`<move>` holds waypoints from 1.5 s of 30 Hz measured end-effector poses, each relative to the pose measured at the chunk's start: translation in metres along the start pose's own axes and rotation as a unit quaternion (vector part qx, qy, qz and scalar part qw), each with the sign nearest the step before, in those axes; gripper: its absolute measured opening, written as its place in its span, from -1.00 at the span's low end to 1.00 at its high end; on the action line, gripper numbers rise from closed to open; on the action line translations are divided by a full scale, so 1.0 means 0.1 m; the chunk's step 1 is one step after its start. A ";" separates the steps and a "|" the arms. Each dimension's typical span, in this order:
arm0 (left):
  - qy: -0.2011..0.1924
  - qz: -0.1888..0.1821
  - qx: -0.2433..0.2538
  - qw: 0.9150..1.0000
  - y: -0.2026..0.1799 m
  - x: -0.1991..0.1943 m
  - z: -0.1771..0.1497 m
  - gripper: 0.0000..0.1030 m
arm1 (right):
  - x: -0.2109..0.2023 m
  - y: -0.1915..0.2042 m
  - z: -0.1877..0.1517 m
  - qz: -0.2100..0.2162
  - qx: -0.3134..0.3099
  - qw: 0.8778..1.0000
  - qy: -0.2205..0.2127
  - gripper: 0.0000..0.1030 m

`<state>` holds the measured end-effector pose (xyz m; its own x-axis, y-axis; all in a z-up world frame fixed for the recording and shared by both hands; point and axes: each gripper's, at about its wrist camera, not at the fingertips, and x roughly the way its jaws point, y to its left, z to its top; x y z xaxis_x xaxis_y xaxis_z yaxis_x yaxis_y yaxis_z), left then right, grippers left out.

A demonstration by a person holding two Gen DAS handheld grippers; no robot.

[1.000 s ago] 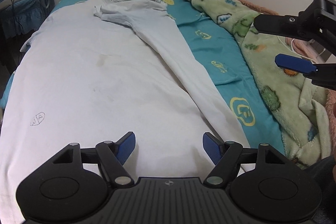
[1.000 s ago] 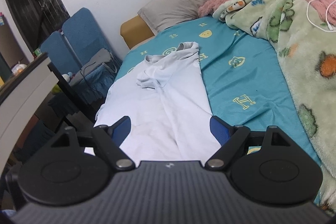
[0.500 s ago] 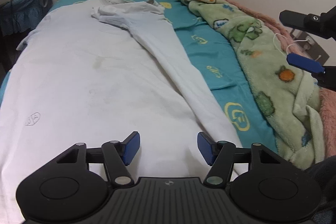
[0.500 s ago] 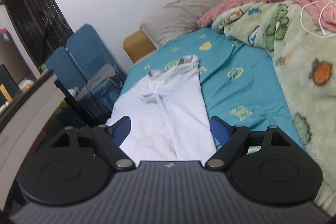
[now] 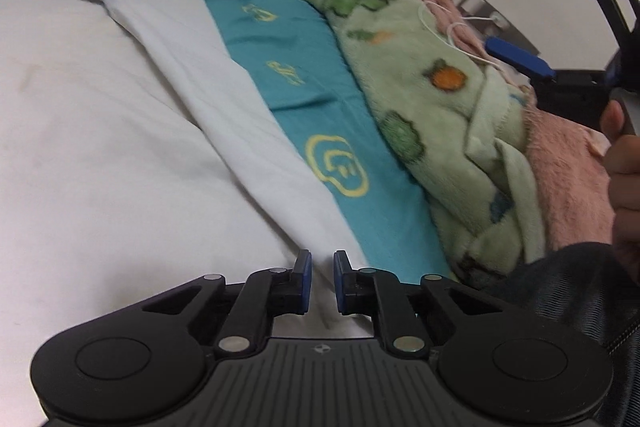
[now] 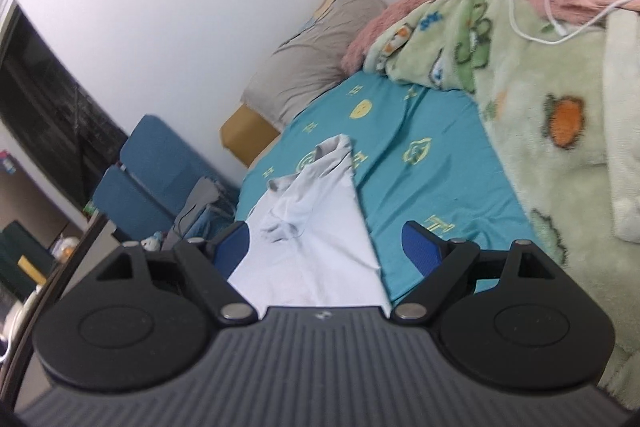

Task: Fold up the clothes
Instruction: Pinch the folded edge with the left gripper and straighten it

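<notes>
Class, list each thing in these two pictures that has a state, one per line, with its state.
white shirt: spread on the bed, one side folded over
left gripper: fingers closing, white cloth between them
right gripper: fingers wide apart, holding nothing
green blanket: bunched along the wall side
white cable: lying loose over the blankets

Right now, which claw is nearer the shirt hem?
Left. The left claw is right at the white shirt's near hem, jaws closing around it. The right claw is open, raised off to the side above the blanket.
</notes>
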<state>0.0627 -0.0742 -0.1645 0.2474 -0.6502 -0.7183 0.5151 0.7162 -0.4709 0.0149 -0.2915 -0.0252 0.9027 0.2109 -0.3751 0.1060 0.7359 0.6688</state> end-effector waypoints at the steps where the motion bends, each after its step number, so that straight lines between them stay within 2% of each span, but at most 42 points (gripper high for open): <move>1: 0.008 0.000 0.002 1.000 0.00 0.04 -0.01 -0.76 | 0.01 0.01 -0.01 0.004 0.000 1.000 0.004 0.67; 4: 0.032 0.005 0.008 0.999 0.02 0.17 -0.05 -0.77 | 0.05 0.01 -0.04 0.005 0.001 1.000 0.015 0.67; 12: 0.045 -0.009 -0.016 0.999 0.04 0.16 -0.13 -0.66 | 0.12 -0.05 -0.06 0.005 0.023 0.999 0.034 0.67; 19: 0.050 0.031 0.017 0.998 -0.07 0.12 -0.22 -0.69 | 0.15 -0.07 -0.07 0.007 0.024 0.999 0.045 0.67; 23: 0.041 0.010 -0.006 0.999 -0.03 0.14 -0.18 -0.67 | 0.19 -0.07 -0.08 0.009 0.027 0.998 0.051 0.67; 27: 0.033 -0.016 -0.042 0.998 0.05 0.16 -0.14 -0.46 | 0.20 -0.07 -0.09 0.009 0.029 0.998 0.053 0.67; 34: 0.030 -0.044 -0.088 0.995 0.16 0.25 -0.12 -0.35 | 0.24 -0.05 -0.11 0.005 0.025 0.998 0.061 0.67; 38: 0.030 -0.051 -0.101 0.993 0.20 0.27 -0.13 -0.51 | 0.29 -0.03 -0.14 -0.003 0.018 0.998 0.066 0.67; 39: 0.030 -0.051 -0.101 0.993 0.21 0.27 -0.13 -0.72 | 0.30 -0.03 -0.14 -0.006 0.018 0.998 0.068 0.67; 40: 0.032 -0.050 -0.101 0.993 0.21 0.27 -0.13 -0.81 | 0.32 -0.03 -0.15 -0.008 0.018 0.997 0.070 0.67; 45: 0.018 -0.025 -0.090 0.995 0.17 0.09 -0.15 -0.90 | 0.36 -0.04 -0.17 -0.017 0.017 0.997 0.077 0.67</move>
<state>0.0615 -0.0640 -0.1864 0.1950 -0.6786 -0.7081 0.3688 0.7197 -0.5882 0.0402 -0.2756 -0.0521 0.8242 0.2846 -0.4896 0.1515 0.7223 0.6747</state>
